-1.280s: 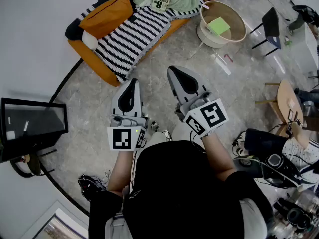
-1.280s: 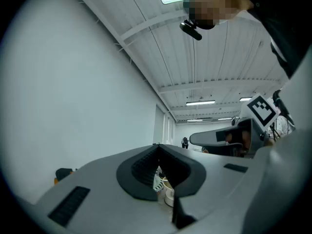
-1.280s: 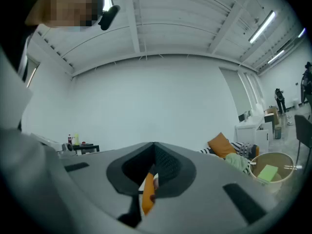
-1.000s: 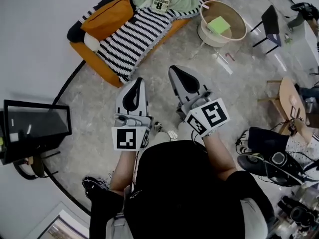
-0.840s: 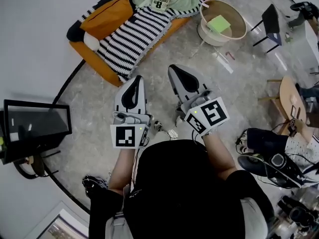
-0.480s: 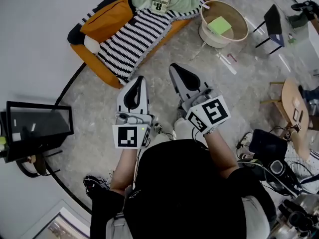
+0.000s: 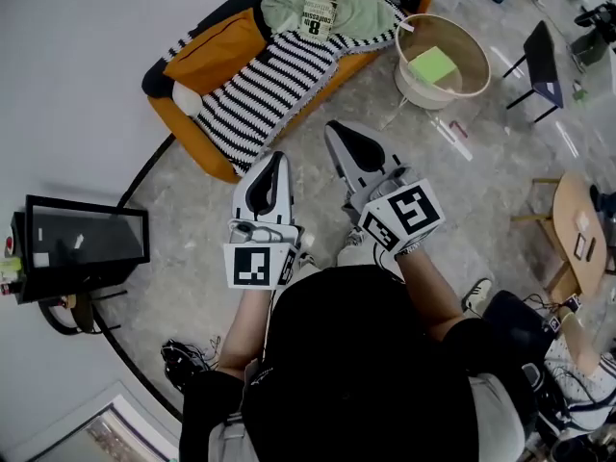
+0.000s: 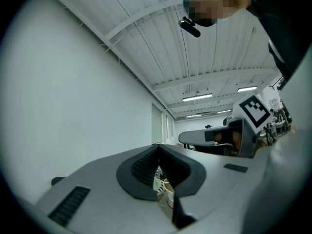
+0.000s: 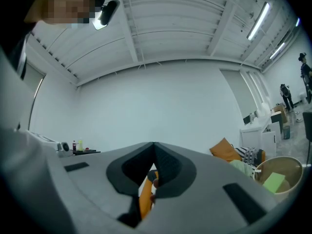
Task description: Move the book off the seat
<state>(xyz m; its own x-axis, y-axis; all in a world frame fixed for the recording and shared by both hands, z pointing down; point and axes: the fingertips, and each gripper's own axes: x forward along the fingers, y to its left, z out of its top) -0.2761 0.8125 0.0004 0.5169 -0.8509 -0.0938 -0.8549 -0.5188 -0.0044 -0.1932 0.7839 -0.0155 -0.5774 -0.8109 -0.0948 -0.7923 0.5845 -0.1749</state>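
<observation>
The book, pale with dark print, lies on a green cloth on the orange sofa, which has a black-and-white striped blanket over its seat. Both grippers are held out level over the grey floor, well short of the sofa. My left gripper is shut with nothing in it, its jaws meeting at the tip. To its right, my right gripper is also shut and empty. A slice of orange sofa arm shows through the gap under its jaws.
A round tan basket holding a green pad stands right of the sofa. A dark screen on a stand is at the left. At the right are a black chair and a wooden table; bags and shoes lie lower right.
Both grippers, still shut, have moved forward together toward the sofa as the person steps on. The sofa and basket have shifted slightly right and down in the head view.
</observation>
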